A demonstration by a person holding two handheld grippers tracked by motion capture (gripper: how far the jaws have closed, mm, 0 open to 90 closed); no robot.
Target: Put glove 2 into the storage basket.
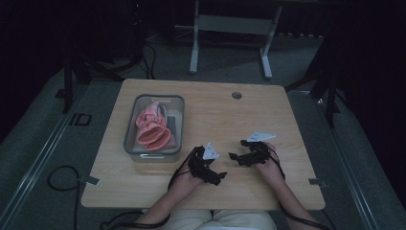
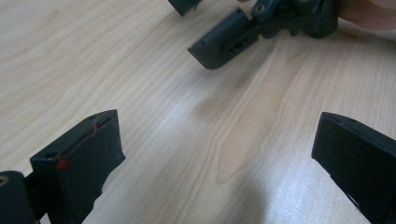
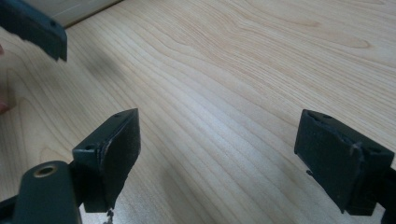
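Both grippers hover low over the near middle of the wooden table (image 1: 215,110), each held in one of the person's hands. My left gripper (image 1: 216,176) (image 2: 215,154) is open, and bare wood shows between its black jaws. My right gripper (image 1: 238,149) (image 3: 217,149) stands just to its right, also open over bare wood with nothing between its jaws. The two grippers point toward each other. A jaw of the right gripper (image 2: 224,44) appears at the top of the left gripper view, and a jaw of the left gripper (image 3: 37,28) sits at the top left of the right gripper view.
A clear grey bin (image 1: 131,124) stands on the left part of the table and holds bunched pink cloth (image 1: 152,129). A round cable hole (image 1: 236,95) sits near the far edge. Beyond the table, a metal frame stands on the floor.
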